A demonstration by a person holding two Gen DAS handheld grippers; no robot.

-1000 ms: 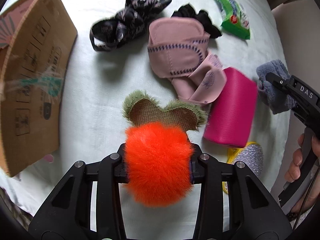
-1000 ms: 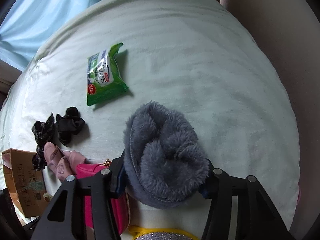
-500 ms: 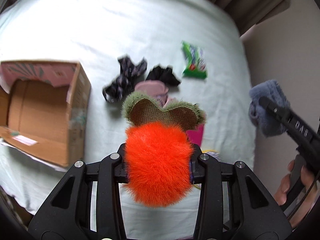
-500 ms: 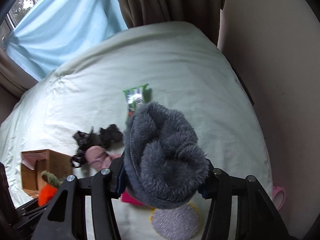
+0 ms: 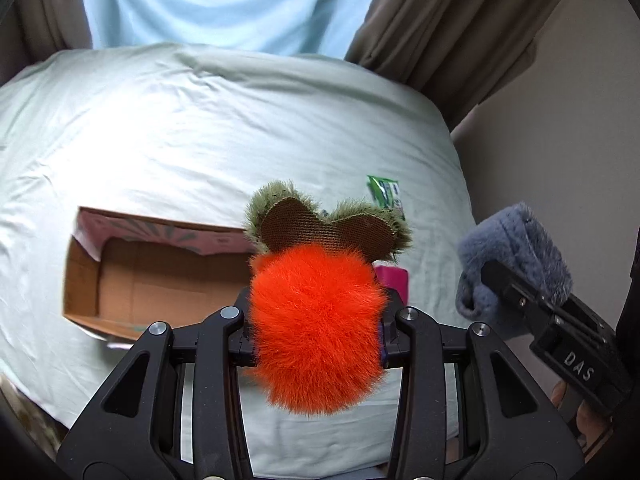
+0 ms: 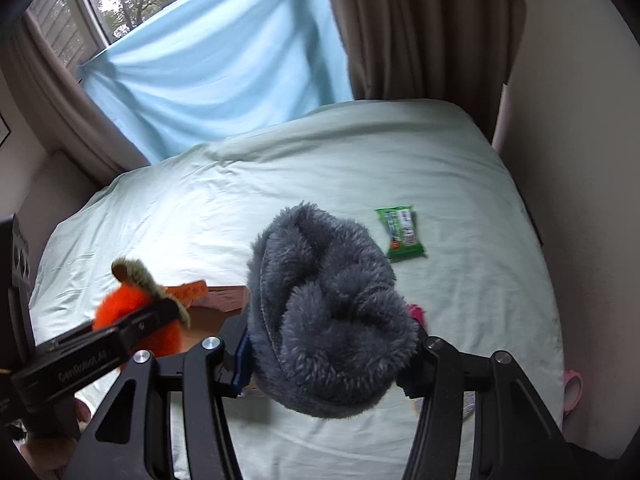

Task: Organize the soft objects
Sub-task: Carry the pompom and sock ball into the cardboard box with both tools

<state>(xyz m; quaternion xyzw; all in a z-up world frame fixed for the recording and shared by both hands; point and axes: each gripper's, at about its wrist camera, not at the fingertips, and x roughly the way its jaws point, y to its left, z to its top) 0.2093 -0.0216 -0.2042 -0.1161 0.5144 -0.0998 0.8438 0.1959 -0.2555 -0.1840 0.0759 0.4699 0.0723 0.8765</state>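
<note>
My left claw (image 5: 316,326) is clamped on the orange plush carrot (image 5: 316,328), green leafy top pointing away from the camera, held in the air above the bed (image 5: 200,132). My right claw (image 6: 332,344) is closed around a grey fleece bundle (image 6: 328,312), also lifted clear of the sheet. An open cardboard box (image 5: 152,280) lies on the bed, below and left of the carrot. A green packet (image 6: 402,234) rests on the sheet further off. A pink item (image 5: 394,282) shows partly behind the carrot.
</note>
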